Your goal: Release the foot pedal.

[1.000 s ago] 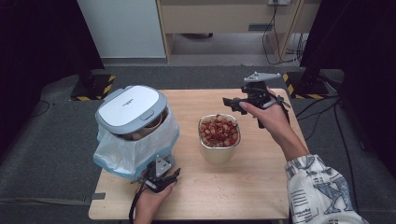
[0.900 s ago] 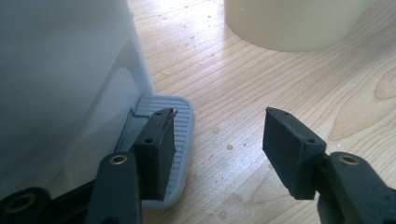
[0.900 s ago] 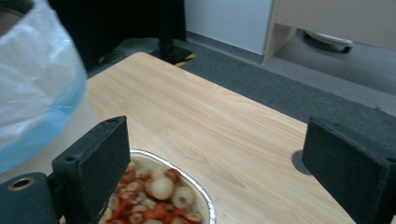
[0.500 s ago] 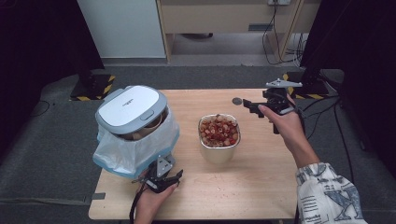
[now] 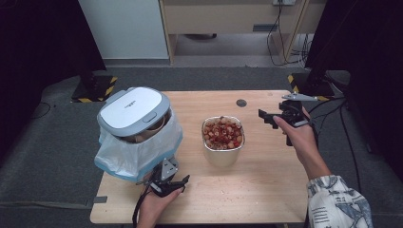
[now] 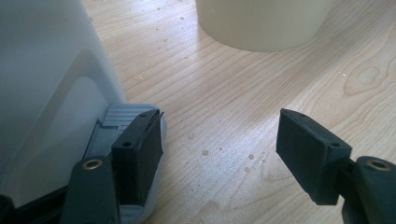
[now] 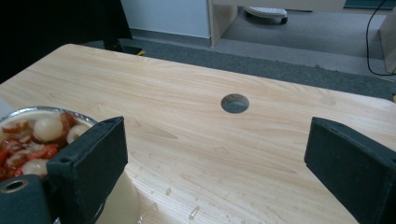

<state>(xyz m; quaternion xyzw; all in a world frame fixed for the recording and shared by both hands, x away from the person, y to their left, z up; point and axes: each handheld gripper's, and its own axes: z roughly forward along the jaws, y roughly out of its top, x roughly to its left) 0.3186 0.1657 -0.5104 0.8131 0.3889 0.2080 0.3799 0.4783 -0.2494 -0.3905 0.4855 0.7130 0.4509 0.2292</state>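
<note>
The left tongs [image 5: 178, 183] are seen low at the near edge of the tabletop [image 5: 266, 190], just beside the foot pedal [image 6: 126, 122] of the lidded bin [image 5: 135, 123] with its plastic liner bag [image 5: 138, 156]. Their jaws have just been opening and now stand wide, with nothing between them; one jaw lies against the pedal. The right tongs [image 5: 266, 118] are held above the tabletop's right side, near the bowl of food scraps [image 5: 222, 137], which stands at mid-table, apart from the bin. Their jaws have just been opening too, and nothing is held. The step in hand is judged to be a reach for the bowl. Next, the bowl's rim must be straddled squarely and gripped firmly, since spillage is likely when it is tipped.
</note>
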